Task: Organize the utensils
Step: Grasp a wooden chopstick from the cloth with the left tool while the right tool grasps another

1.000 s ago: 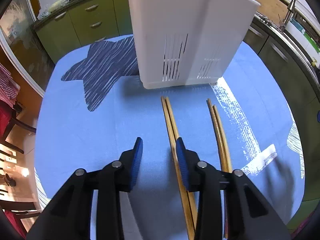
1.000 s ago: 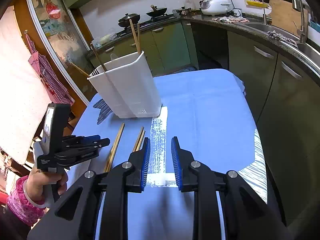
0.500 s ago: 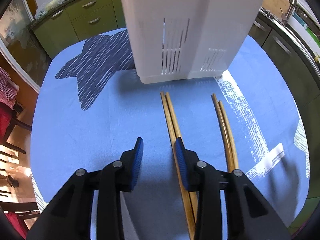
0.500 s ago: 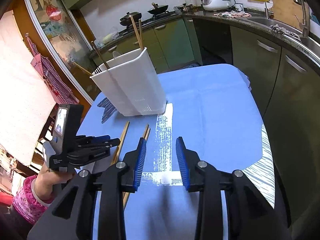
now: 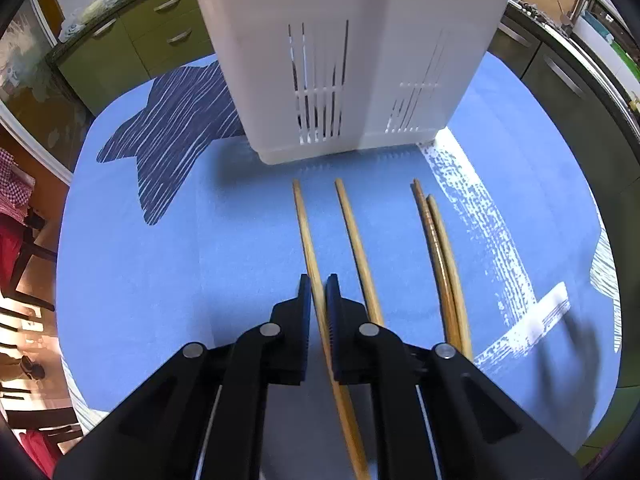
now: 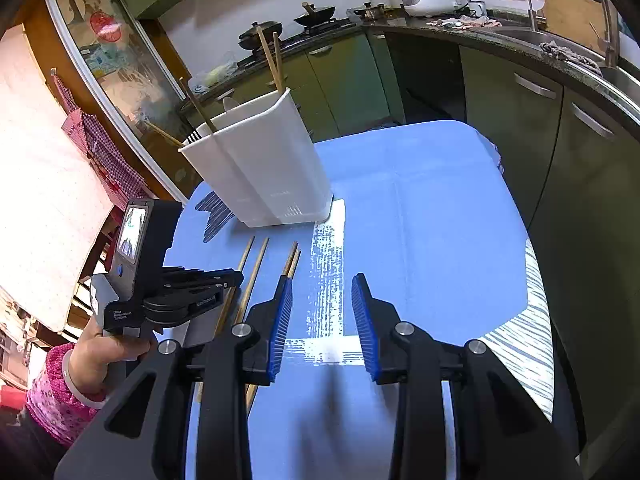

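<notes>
Both fingers of the left gripper [image 5: 319, 294] are drawn in narrow around a single wooden chopstick [image 5: 306, 228], pinching it partway along its length so that its far tip points toward the white utensil holder [image 5: 344, 60] and its near end runs back under the gripper body. Just to the right of it a second loose chopstick [image 5: 354, 232] lies flat on the blue tablecloth [image 5: 160, 280], angled slightly away from the held one, and farther right a darker pair of chopsticks [image 5: 436, 248] lies side by side and touching. All four point at the near foot of the holder, which stands upright on the cloth with slotted vents low on its walls, beside a dark blue star print [image 5: 176, 128] on its left. From the right wrist view, the right gripper [image 6: 322, 318] hovers over the cloth with its blue-padded fingers spread wide and nothing between them, above a white painted stripe [image 6: 328, 264]. The left gripper [image 6: 234, 280] shows there at the left, low over the chopsticks, held by a hand in a pink sleeve; whether the stick has left the cloth is hard to judge. Several chopsticks already stand in the holder [image 6: 256, 168], leaning out above its rim.
</notes>
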